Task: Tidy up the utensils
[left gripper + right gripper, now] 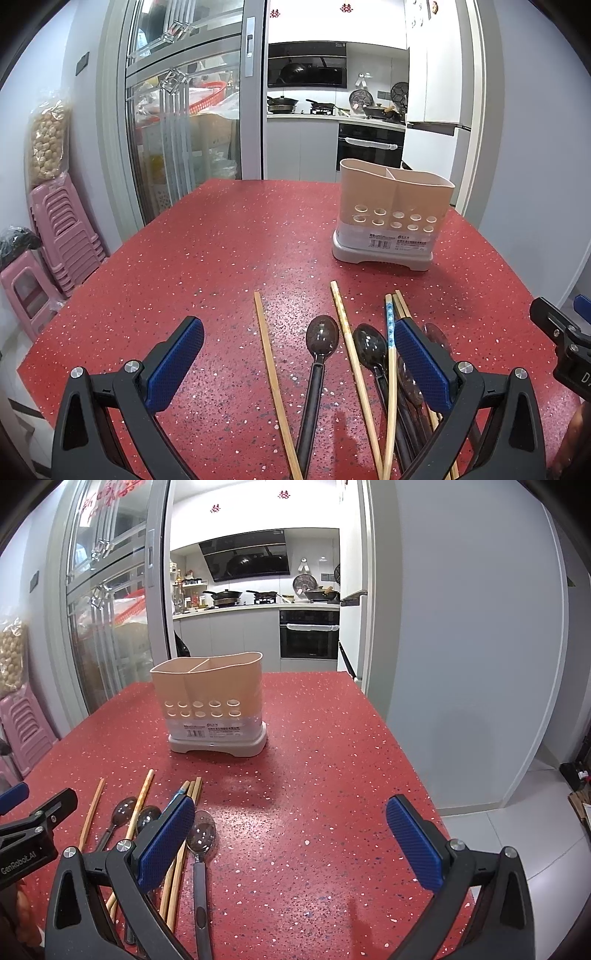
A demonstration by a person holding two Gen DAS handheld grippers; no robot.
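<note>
A beige two-compartment utensil holder (391,206) (210,705) on a grey base stands upright on the red speckled table (229,258) (332,757); nothing shows above its rim. Several wooden chopsticks (271,373) (92,812) and dark translucent spoons (321,339) (201,836) lie loose near the front edge. My left gripper (299,363) hovers open over them, nothing between its blue pads. My right gripper (290,842) is open above bare table, just right of the pile; its left pad overlaps the chopsticks in view.
Stacked pink stools (62,236) and a bag of round snacks (48,144) stand left of the table. A glass sliding door (184,110) and a kitchen lie behind. The grey wall (461,646) runs along the table's right side.
</note>
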